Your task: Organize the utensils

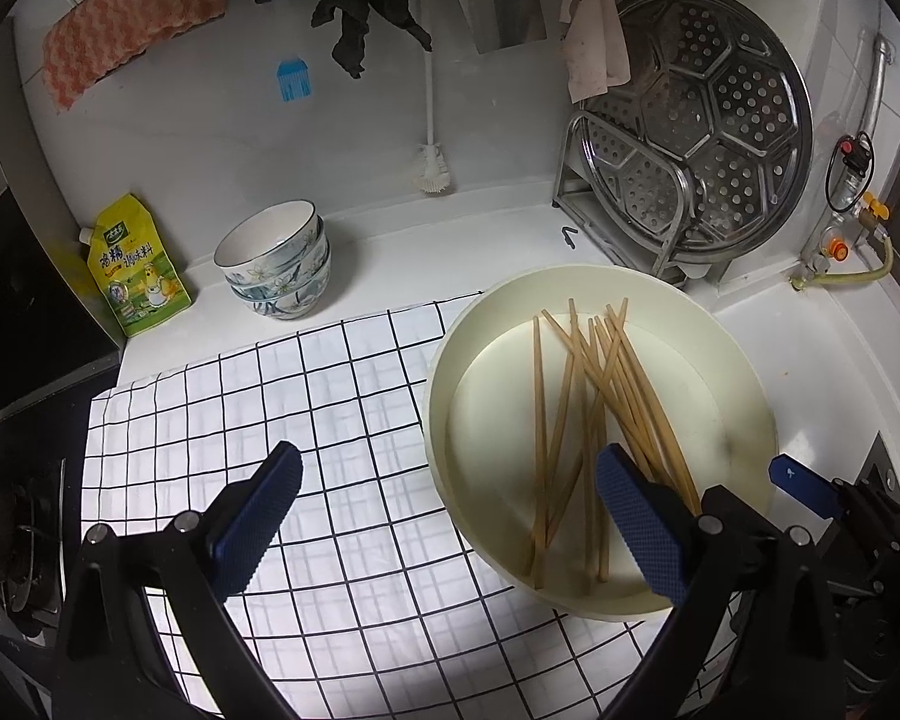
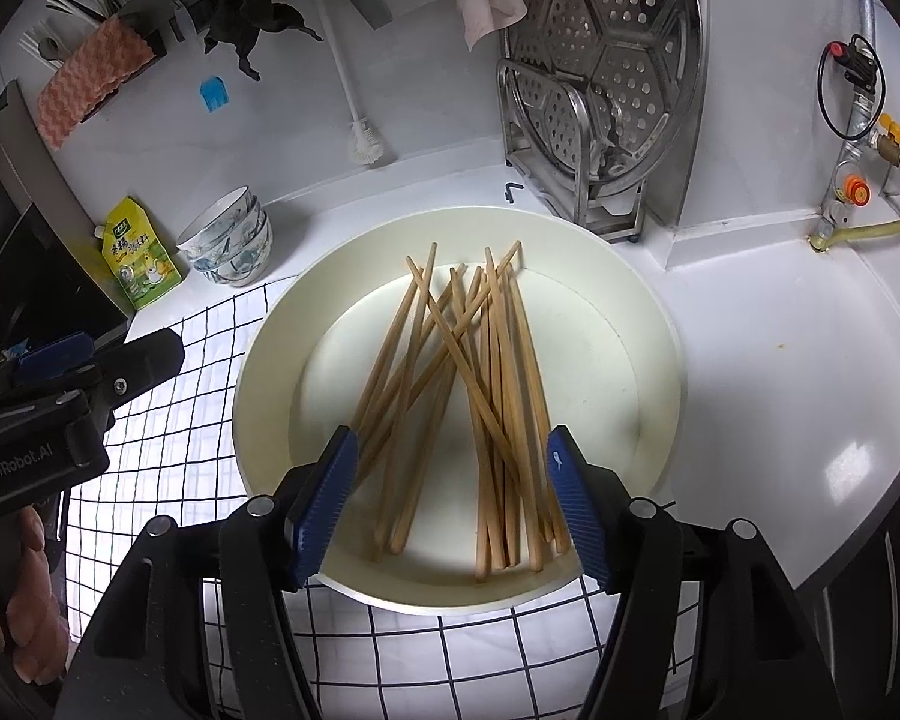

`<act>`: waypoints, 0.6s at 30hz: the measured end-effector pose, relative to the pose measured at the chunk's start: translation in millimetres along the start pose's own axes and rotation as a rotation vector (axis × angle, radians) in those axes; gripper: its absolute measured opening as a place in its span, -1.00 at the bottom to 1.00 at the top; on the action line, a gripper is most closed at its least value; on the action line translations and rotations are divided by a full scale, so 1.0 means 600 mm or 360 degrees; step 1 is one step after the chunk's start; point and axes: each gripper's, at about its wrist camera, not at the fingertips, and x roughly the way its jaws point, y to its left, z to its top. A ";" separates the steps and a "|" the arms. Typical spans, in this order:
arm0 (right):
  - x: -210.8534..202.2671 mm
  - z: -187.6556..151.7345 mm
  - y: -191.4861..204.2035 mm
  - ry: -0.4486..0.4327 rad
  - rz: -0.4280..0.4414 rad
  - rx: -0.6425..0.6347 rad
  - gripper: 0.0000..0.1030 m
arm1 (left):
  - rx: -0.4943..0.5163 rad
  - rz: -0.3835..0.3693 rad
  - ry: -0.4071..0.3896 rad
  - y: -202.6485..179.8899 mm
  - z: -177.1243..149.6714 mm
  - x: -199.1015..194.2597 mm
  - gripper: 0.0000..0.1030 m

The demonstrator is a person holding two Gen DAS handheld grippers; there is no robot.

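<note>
**A:** Blue-padded left gripper (image 1: 450, 516) fills the bottom of its own view, jaws spread as wide as they go, nothing between them. One pad hangs over the checked cloth (image 1: 282, 384), the other over the near edge of the cream basin (image 1: 444, 360).

**B:** And the right one?

**A:** Right gripper (image 2: 453, 504) sits low centre in its view, directly above the basin (image 2: 258, 360). Jaws apart and opening a touch more; the pads aren't pressing on anything. The near ends of the chopsticks (image 2: 480, 372) lie in the gap below them, but they're loose on the basin floor.

**B:** So where's the stuff to sort?

**A:** All the wooden chopsticks (image 1: 594, 402) are in that basin, crisscrossed in a messy heap, far tips leaning on the back wall. The basin rests partly on the cloth, partly on white counter.

**B:** Anything else around?

**A:** Stacked flowered bowls (image 1: 279, 264) mid-left, a yellow seasoning pouch (image 1: 135, 267) beside them, and a perforated steamer plate (image 1: 696, 120) standing in a metal rack at upper right. Orange rag (image 1: 132, 18) hanging upper left.
</note>
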 end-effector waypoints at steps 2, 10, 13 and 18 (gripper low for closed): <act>0.000 0.000 0.003 -0.0001 -0.0001 -0.0002 0.22 | 0.0007 0.0008 -0.0005 0.000 0.000 -0.002 0.87; 0.003 -0.001 0.007 0.0018 0.0006 -0.0005 0.22 | 0.0021 0.0008 -0.0018 -0.001 -0.002 -0.008 0.88; 0.003 0.001 0.007 0.0015 0.0004 -0.0012 0.22 | 0.0010 0.0005 -0.0005 0.002 -0.001 -0.006 0.87; 0.004 0.001 0.006 0.0018 0.0006 -0.0013 0.22 | 0.0014 0.0012 -0.0010 0.001 -0.001 -0.006 0.88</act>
